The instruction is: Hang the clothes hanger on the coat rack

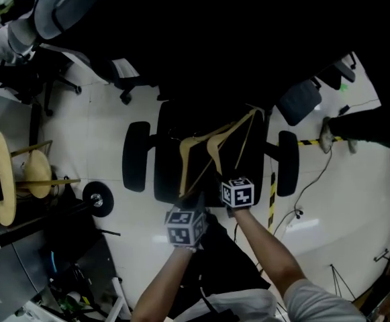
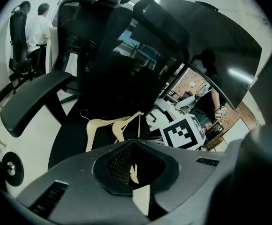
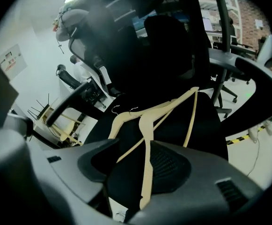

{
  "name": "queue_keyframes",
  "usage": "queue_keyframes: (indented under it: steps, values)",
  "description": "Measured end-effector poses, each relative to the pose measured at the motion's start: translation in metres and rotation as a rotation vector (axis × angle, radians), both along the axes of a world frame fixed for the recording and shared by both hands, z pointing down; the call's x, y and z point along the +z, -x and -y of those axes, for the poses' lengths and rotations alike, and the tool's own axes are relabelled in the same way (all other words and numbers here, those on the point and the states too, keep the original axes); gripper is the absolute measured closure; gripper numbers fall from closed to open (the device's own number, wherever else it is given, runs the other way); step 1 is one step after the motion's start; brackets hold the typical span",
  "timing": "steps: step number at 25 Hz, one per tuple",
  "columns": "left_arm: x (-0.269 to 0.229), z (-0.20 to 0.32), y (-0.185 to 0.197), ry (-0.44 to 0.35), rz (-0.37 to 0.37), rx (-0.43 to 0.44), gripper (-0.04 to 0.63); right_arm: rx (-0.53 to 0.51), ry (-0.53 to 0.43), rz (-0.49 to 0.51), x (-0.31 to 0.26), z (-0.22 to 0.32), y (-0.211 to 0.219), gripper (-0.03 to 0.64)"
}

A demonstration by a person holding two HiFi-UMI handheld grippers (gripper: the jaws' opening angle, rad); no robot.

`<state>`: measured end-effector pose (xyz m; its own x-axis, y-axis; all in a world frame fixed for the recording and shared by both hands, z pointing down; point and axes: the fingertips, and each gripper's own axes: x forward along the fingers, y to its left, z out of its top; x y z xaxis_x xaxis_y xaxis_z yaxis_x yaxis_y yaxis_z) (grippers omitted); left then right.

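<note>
Two pale wooden clothes hangers [image 1: 208,149] lie on the seat of a black office chair [image 1: 136,156], hooks toward the chair's left side. My right gripper [image 1: 225,178] is at the seat's near edge and stands open [image 3: 133,144]. One hanger's long arm [image 3: 147,172] runs between its jaws, and the pads are not pressing on it. My left gripper [image 1: 193,203] is just left of it, at the near end of the other hanger [image 2: 105,124]. Its jaws [image 2: 132,146] stand close together. A sliver of pale wood shows in the narrow gap, and a grip is unclear.
A pale wooden stand [image 1: 3,180] with round parts and poles is at the left, beside a dark wheeled base [image 1: 97,200]. Other office chairs [image 1: 301,100] stand behind. Yellow-black tape [image 1: 272,196] and a cable [image 1: 309,193] lie on the white floor. A seated person [image 2: 37,27] is far left.
</note>
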<state>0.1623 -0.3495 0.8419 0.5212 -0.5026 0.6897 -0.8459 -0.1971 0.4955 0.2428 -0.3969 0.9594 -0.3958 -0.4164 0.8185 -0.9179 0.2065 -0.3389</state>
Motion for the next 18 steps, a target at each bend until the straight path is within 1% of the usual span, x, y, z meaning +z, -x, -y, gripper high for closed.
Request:
queue_keyframes:
  steps: [6, 11, 15, 18]
  values:
    - [0.038, 0.011, -0.007, 0.054, 0.020, 0.013, 0.601, -0.040, 0.043, -0.060, 0.043, 0.017, 0.005, 0.390]
    - [0.056, 0.015, -0.003, 0.083, 0.020, -0.005, 0.601, -0.028, 0.087, -0.110, 0.073, 0.027, 0.003, 0.414]
    - [0.066, 0.014, 0.002, 0.111, 0.014, -0.024, 0.601, -0.070, 0.109, -0.175, 0.090, 0.030, 0.002, 0.419]
    - [0.070, 0.016, 0.003, 0.118, 0.011, -0.029, 0.601, -0.099, 0.118, -0.208, 0.097, 0.029, 0.003, 0.429]
